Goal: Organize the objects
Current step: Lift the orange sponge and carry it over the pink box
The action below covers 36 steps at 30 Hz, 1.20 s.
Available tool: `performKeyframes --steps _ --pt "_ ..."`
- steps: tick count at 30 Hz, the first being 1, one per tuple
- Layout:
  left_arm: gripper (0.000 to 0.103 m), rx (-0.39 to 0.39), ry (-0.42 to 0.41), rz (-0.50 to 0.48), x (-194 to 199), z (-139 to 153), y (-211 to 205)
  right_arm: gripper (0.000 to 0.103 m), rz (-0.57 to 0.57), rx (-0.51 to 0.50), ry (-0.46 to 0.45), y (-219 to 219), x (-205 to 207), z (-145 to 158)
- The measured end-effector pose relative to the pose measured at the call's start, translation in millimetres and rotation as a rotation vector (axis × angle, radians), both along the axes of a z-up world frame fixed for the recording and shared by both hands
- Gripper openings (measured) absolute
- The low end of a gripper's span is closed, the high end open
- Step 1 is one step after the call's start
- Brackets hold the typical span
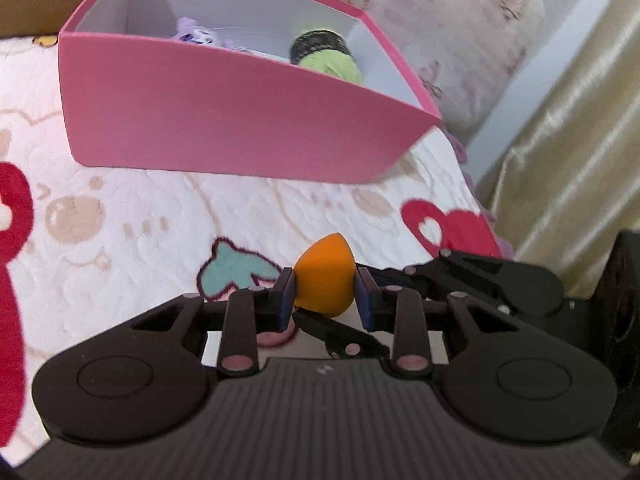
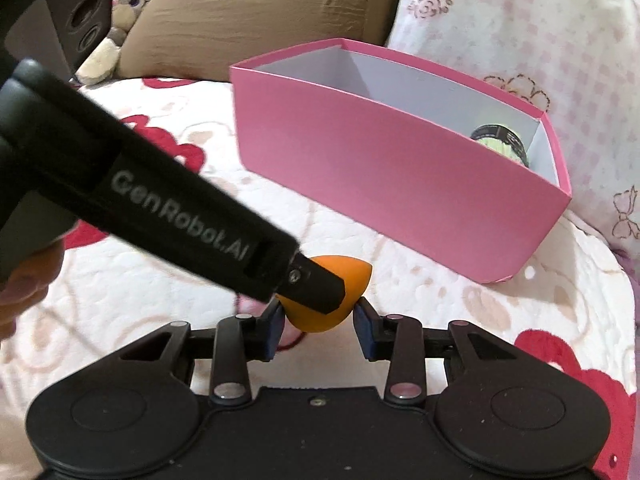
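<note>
- Clamping the orange sponge [image 1: 324,284] from both sides, the left gripper [image 1: 325,296] has its blue fingers [image 1: 286,300] pressed together on it, just above the patterned blanket [image 1: 120,220].
- The right gripper [image 2: 320,326] also closes on the orange sponge [image 2: 348,280]: in the right wrist view its pads sit against the lower sides, while the left tool's black finger crosses over the top of the sponge.
- The sponge sits in front of the pink box [image 1: 224,120], near its front wall but well short of the rim; inside lie a green spool [image 1: 326,54] and a purple item [image 1: 196,34].
- Two tools sharing one soft, egg-shaped thing is the main risk: if they pull in slightly different directions, the sponge could squirm out or tear free of one grip.
- A soft sponge squeezed near its rounded end may pop out toward the bed.
- The crossed tools could knock together on the way to the box.
- Carried too low, the sponge or a finger may catch the front wall and shove the light box across the blanket.
</note>
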State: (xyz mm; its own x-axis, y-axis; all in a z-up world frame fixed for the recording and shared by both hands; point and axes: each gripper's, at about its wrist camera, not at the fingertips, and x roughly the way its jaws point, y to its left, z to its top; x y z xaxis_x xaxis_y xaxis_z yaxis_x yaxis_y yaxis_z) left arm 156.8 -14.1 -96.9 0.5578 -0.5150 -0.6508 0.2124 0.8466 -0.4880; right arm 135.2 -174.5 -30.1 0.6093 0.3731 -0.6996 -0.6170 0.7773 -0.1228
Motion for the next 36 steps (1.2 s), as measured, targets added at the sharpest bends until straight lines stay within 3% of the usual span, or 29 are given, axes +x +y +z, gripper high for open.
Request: performKeyframes --steps 5,18,27,36 --pt "0.03 -0.012 -0.006 -0.015 -16.9 17.3 13.0 0.042 0.043 -0.004 -0.019 2.8 -15.9 18.4" --pt "0.03 0.051 -0.112 -0.074 -29.3 85.7 6.3 0.042 0.082 -0.011 -0.091 3.5 -15.8 83.9" --pt "0.03 0.047 -0.185 -0.057 -25.1 123.9 2.9 0.042 0.103 -0.042 -0.185 2.2 -8.3 123.3" --pt "0.03 0.05 -0.174 -0.036 0.1 163.6 8.1 0.042 0.148 -0.036 -0.21 2.5 13.1 148.3"
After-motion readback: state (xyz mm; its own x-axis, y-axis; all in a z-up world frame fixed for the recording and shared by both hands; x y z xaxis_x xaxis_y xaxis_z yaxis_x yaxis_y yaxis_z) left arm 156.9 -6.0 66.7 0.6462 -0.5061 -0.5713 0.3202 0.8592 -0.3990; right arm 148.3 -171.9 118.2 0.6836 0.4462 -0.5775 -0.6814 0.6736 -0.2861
